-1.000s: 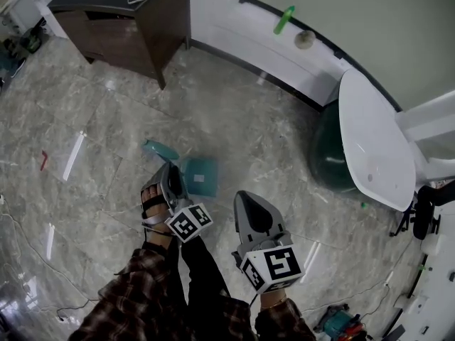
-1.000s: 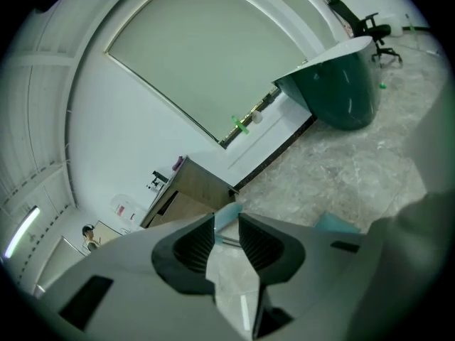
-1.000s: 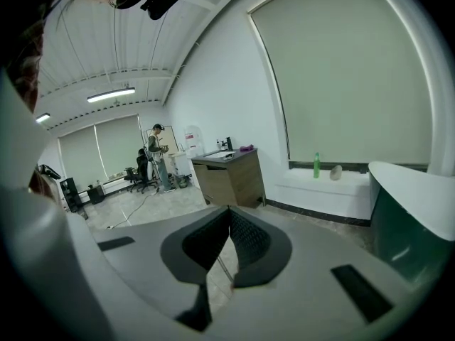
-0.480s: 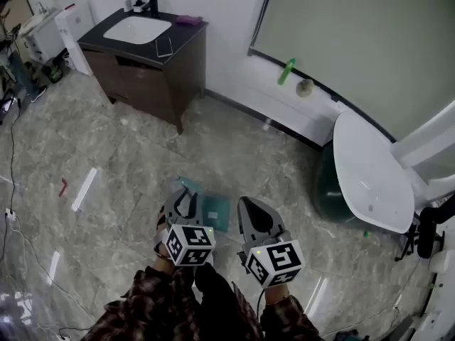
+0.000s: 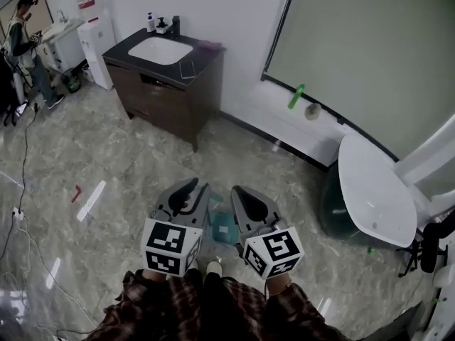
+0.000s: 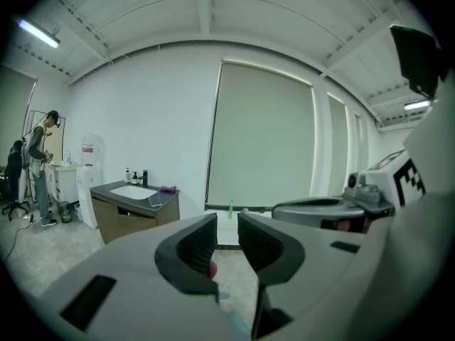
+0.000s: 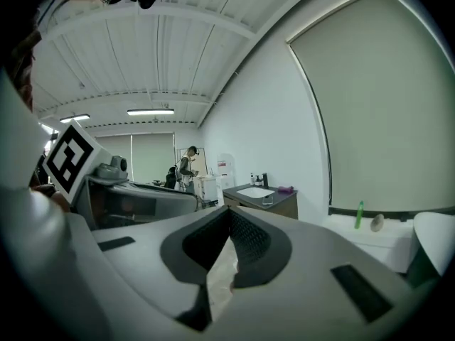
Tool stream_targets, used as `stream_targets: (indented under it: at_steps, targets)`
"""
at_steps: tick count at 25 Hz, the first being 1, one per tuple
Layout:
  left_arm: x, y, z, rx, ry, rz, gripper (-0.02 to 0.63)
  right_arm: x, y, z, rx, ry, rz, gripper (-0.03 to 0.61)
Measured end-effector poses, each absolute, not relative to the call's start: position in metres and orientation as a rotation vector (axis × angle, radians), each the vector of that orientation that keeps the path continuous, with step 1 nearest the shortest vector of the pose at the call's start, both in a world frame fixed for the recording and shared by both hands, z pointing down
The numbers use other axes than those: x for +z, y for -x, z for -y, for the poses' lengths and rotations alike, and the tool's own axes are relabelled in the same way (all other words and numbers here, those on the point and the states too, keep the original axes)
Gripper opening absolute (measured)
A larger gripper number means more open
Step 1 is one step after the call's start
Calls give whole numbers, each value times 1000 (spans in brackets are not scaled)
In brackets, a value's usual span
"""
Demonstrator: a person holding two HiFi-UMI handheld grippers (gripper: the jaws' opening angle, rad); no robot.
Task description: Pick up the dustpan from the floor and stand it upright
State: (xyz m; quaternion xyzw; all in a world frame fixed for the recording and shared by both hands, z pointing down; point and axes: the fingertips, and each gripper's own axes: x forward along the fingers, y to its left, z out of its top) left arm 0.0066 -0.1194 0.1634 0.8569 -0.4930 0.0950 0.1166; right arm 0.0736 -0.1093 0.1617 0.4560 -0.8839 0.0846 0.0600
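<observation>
left gripper (image 6: 227,227) fingers stood apart, empty, right gripper (image 7: 229,217) fingers closed together, empty, teal dustpan (image 5: 224,227) sat on floor (image 5: 128,169) between them

- head view: steeply down at the floor (image 5: 106,155), close above the left gripper (image 5: 190,188) and right gripper (image 5: 242,194).
- gripper views: nearly level along their jaws.
- all share the sink cabinet (image 5: 160,99).

Left tongs (image 6: 227,220) parted, right tongs (image 7: 229,212) closed

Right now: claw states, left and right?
Left claw: open, nothing between the jaws.
Right claw: closed at the tips, holding nothing.
</observation>
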Motion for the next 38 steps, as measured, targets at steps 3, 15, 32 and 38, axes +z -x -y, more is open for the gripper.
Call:
stream_targets:
  at_steps: [3,15,32,38]
  targets:
    - [145,1,108,237,-2530,1460,95,152,-62,106,231,-1355,2706,11]
    - [147,-1,98,151,-2463,1497,11,147,-52,101,195,-1272,2742,11]
    - [148,-10,98,154,-2501,1490,11,158,-53,99,219,-1223,2730,11]
    - [153,-7,100,162,-2482,1492,11,163,-51,102,247,-1203,2725,11]
